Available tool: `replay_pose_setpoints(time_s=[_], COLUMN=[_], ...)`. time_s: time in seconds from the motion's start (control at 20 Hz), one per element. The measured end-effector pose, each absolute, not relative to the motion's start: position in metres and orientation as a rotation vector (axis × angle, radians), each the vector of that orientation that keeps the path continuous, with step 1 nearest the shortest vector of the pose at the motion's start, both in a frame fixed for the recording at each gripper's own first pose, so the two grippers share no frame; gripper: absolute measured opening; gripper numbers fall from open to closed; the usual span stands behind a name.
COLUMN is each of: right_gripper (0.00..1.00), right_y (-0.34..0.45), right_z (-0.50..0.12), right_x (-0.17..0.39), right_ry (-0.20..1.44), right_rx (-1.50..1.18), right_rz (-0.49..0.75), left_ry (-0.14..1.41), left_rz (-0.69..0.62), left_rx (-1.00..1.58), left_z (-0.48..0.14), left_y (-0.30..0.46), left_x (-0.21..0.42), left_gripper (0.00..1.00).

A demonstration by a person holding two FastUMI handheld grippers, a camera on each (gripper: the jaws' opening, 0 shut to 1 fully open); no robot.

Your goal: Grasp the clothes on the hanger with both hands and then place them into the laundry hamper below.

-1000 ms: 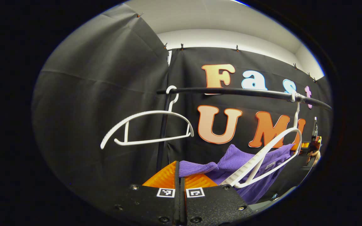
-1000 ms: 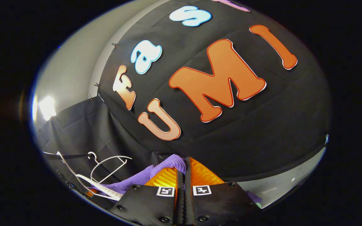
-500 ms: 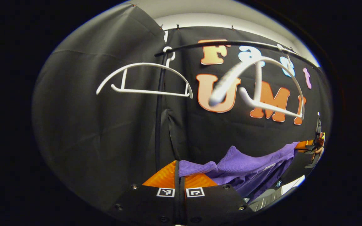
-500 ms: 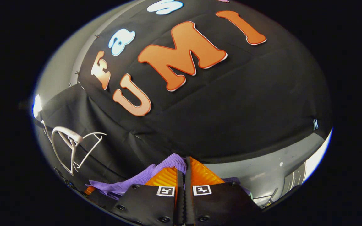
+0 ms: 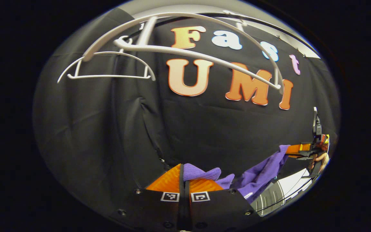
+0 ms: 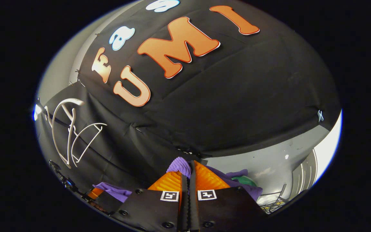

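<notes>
Your left gripper point(image 5: 183, 174) is clamped on one edge of the purple garment point(image 5: 256, 175), and your right gripper point(image 6: 188, 170) pinches the other. It hangs between them, below the two bare white hangers point(image 5: 185, 53).

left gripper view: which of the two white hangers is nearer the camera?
The large hanger sweeping across the top; the smaller hanger sits behind it, farther left.

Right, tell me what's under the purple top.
Under the purple top, the right gripper view shows grey floor, something green and a wire frame. Whatever lies directly beneath the cloth is covered.
</notes>
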State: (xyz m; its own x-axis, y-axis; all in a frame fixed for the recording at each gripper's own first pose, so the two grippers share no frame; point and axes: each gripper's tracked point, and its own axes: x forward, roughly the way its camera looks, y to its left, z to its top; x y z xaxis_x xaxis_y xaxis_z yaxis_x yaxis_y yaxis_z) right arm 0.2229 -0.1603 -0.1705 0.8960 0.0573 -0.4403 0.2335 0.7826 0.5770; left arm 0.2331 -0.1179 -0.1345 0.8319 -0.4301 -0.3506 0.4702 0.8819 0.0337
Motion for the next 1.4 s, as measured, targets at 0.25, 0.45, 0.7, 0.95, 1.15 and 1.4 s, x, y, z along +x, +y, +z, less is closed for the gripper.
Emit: replay_pose_setpoints(time_s=[0.25, 0.45, 0.7, 0.95, 1.15, 1.4], right_gripper=[0.08, 0.08, 0.08, 0.08, 0.08, 0.08], right_y=[-0.130, -0.109, -0.099, -0.100, -0.108, -0.116], right_z=[-0.170, -0.170, -0.182, -0.231, -0.285, -0.371], right_x=[0.197, 0.178, 0.163, 0.158, 0.144, 0.134], right_ry=[0.457, 0.480, 0.490, 0.544, 0.613, 0.724], right_rx=[0.666, 0.630, 0.567, 0.538, 0.522, 0.532], right_rz=[-0.090, -0.074, -0.107, -0.167, -0.219, -0.294], left_ry=[0.382, 0.418, 0.478, 0.564, 0.655, 0.774], left_rz=[-0.620, -0.716, -0.751, -0.747, -0.724, -0.675], left_rx=[0.116, 0.119, 0.119, 0.142, 0.180, 0.252], left_z=[-0.155, -0.169, -0.196, -0.249, -0.289, -0.364], left_y=[-0.201, -0.258, -0.274, -0.274, -0.265, -0.238], left_x=[0.194, 0.178, 0.170, 0.173, 0.177, 0.188], left_gripper=[0.00, 0.00, 0.00, 0.00, 0.00, 0.00])
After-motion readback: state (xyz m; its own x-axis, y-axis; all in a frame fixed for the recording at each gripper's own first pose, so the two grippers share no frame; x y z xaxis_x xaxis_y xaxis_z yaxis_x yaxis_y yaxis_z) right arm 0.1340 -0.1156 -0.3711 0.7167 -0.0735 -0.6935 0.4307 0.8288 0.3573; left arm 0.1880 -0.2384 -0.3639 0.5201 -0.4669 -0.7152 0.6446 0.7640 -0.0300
